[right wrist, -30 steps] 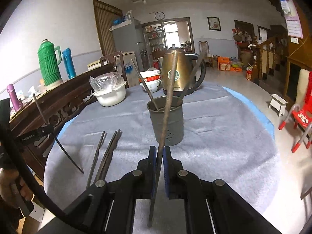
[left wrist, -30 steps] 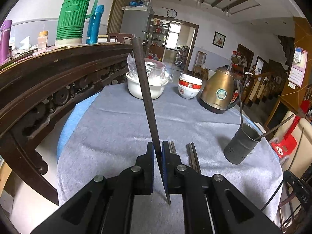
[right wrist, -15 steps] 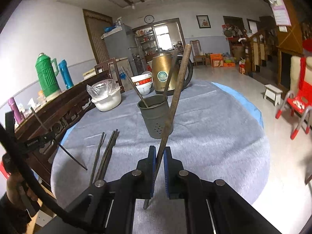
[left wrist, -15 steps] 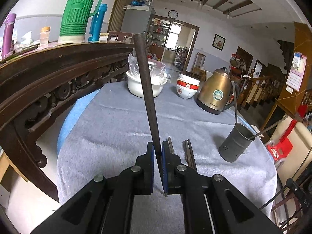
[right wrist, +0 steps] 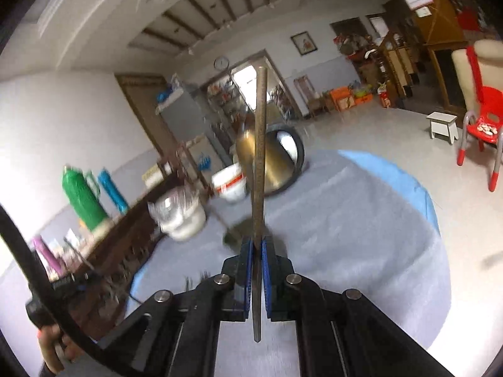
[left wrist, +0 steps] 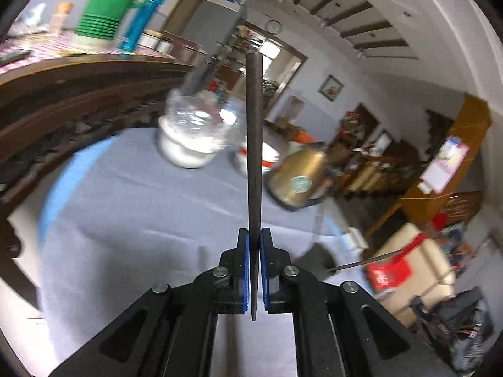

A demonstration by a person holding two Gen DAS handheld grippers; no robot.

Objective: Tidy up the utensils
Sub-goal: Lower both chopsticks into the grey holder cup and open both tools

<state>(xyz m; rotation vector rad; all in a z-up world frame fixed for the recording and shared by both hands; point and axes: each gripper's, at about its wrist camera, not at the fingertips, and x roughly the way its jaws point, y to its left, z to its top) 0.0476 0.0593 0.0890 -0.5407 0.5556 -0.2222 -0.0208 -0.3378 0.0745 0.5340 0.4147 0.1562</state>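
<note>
My left gripper (left wrist: 254, 238) is shut on a dark chopstick (left wrist: 254, 144) that stands upright in the left wrist view, its thick end up. The grey utensil holder (left wrist: 317, 256) shows blurred low on the right, with another chopstick (left wrist: 364, 259) pointing out of it to the right. A loose chopstick (left wrist: 202, 256) lies on the cloth left of the jaws. My right gripper (right wrist: 257, 246) is shut on a second chopstick (right wrist: 259, 169), also upright. The holder (right wrist: 239, 234) sits just beyond those jaws, partly hidden and blurred. Far left, a hand (right wrist: 52, 344) holds the left gripper's handle.
On the round table with a grey cloth (left wrist: 135, 207) stand a white bowl under plastic wrap (left wrist: 191, 138), stacked red-and-white bowls (left wrist: 267, 160) and a brass kettle (left wrist: 298, 179). A carved wooden sideboard (left wrist: 78, 94) carries a green thermos (left wrist: 107, 9) and blue flask. Red chair (right wrist: 481, 119) at right.
Both views have rolled and blurred, and both held chopsticks now stand straight up in frame. The left gripper has risen; the right gripper has moved closer to the holder, which now sits just beyond its jaws.
</note>
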